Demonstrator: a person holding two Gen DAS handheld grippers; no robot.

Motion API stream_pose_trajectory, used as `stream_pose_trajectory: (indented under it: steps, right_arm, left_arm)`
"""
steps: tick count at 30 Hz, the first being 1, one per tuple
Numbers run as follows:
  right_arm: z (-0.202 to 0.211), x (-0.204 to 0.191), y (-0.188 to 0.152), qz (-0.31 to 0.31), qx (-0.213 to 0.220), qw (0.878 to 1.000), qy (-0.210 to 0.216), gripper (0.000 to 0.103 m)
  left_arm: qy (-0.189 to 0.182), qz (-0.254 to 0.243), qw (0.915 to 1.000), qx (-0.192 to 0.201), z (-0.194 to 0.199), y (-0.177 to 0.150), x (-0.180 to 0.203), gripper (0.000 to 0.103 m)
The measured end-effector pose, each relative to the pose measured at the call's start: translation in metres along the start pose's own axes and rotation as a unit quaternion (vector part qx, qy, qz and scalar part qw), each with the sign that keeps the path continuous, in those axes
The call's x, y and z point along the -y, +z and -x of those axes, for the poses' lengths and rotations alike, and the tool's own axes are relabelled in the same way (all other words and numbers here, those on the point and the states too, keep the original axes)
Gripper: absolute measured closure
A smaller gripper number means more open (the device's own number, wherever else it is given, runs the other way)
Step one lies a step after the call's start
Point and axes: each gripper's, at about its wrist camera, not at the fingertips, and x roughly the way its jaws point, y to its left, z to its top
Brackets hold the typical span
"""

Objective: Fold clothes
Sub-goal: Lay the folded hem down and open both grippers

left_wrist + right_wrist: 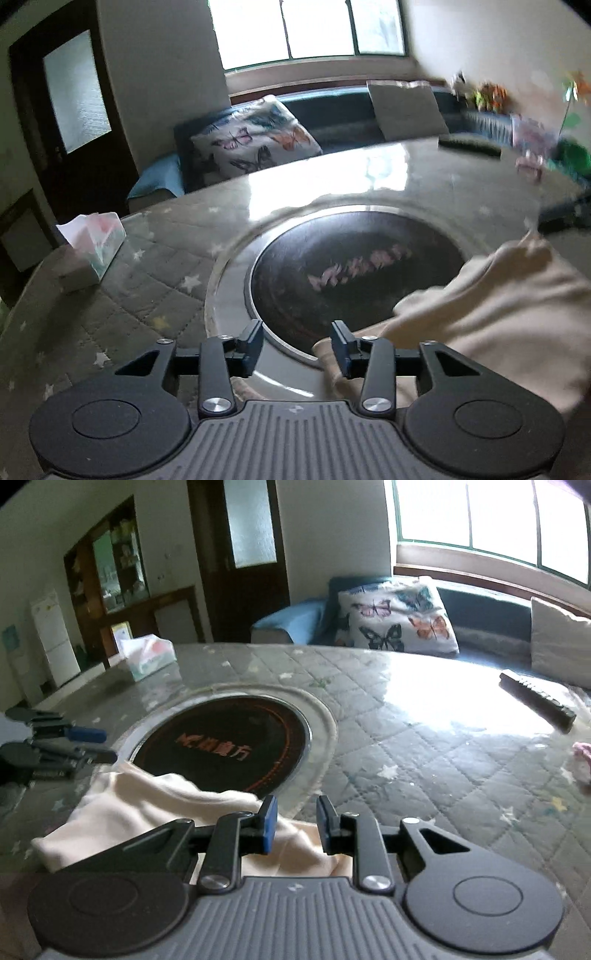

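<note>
A cream garment [491, 306] lies bunched on the table, partly over the round black cooktop [354, 273]. In the left wrist view it fills the lower right; my left gripper [297, 345] is open and empty, its right finger beside the cloth's edge. In the right wrist view the garment [147, 805] lies at lower left, reaching under my right gripper [295, 821], which is open with nothing between the jaws. The left gripper [74, 744] shows at the far left of that view, just beyond the cloth.
The table has a grey quilted star-pattern cover [424, 746] under glossy film. A tissue box [92, 251] stands at the left, also seen in the right wrist view [149, 655]. A black remote [535, 701] lies far right. A sofa with a butterfly pillow [395, 616] is behind.
</note>
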Motion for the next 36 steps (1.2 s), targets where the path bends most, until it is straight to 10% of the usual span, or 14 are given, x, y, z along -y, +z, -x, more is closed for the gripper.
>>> stream_pose_trajectory:
  steps: [15,31,36]
  right_arm:
    - [-0.014,0.002,-0.012,-0.035,-0.015,0.999,-0.012,0.086]
    - [-0.046,-0.028,0.004,0.013,-0.036,0.999,0.02,0.085]
    - [-0.02,-0.043,-0.002,0.035,-0.027,0.998,0.034,0.083]
  left_arm:
    - [-0.101,-0.014,0.9943,-0.031,-0.023,0.014,0.066,0.056]
    - [-0.087,0.013,0.9954,-0.037,-0.034,0.016,0.06,0.063]
    - [-0.072,0.016,0.9971,-0.017,-0.006,0.008,0.056,0.047]
